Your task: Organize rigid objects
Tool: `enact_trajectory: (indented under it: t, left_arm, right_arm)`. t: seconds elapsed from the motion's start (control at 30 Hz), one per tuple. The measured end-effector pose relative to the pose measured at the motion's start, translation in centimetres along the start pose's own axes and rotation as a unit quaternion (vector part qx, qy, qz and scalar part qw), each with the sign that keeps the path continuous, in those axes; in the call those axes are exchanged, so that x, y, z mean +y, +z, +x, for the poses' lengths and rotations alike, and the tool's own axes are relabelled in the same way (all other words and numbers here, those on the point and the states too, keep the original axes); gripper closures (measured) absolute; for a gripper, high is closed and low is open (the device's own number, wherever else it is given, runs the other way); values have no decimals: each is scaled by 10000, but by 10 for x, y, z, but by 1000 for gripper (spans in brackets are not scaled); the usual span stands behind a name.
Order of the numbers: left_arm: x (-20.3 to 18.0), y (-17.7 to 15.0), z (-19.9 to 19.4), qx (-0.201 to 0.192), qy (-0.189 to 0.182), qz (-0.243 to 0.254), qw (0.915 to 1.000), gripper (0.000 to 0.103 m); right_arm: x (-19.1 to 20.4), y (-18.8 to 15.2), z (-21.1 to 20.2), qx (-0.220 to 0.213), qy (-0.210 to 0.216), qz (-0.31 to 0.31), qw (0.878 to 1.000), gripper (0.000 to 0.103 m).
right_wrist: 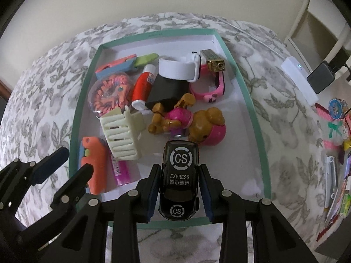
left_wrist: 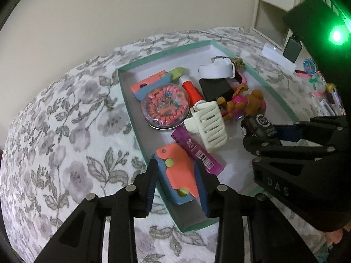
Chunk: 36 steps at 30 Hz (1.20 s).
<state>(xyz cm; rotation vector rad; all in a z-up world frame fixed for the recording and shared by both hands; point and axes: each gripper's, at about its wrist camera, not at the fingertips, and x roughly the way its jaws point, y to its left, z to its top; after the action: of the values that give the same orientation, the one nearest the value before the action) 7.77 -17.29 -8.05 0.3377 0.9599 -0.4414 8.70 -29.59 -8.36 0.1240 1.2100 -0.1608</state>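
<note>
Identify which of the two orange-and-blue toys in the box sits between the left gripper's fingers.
The near orange-and-blue toy, at the box's front corner beside the purple tube. The other lies at the far end, behind the round clear case.

You have a shallow teal box (right_wrist: 250,100) with a white floor on the flowered cloth. In its near left corner lies the orange and blue folding toy (left_wrist: 175,175), flat, beside a purple tube (left_wrist: 198,154). The black toy car (right_wrist: 181,175) marked EXPRESS is near the front wall, roof up. Behind them a cream hair claw (right_wrist: 122,135) and a brown and pink dog figure (right_wrist: 190,120) lie.
</note>
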Motion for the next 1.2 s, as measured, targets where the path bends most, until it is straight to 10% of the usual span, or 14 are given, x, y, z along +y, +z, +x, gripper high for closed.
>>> enact_trajectory:
  t: [0.3,0.6,0.67,0.8,1.2]
  left_arm:
    - [25,1,-20,-181,54,-644,9977,41]
    - [71,-13,-30,-206,455,-1609,9857,23]
    - [80,-18,-32,-206,617,-1773,9820,3]
    - [83,-24,-37,-184,921,-1748,9801,2]
    - [96,-46,-57,22,893,-2076,9741,2]
  right_arm:
    - [-1,-2,0,8,-70,37,10000,62]
    - [4,-8,-7,-135,-40,39,9999,28]
    - [6,-10,-8,-162,-16,35,9999,22]
    - [9,-15,-12,-205,11,54,9998,3]
    - [13,-28,-43,-470,-36,95,9988,0]
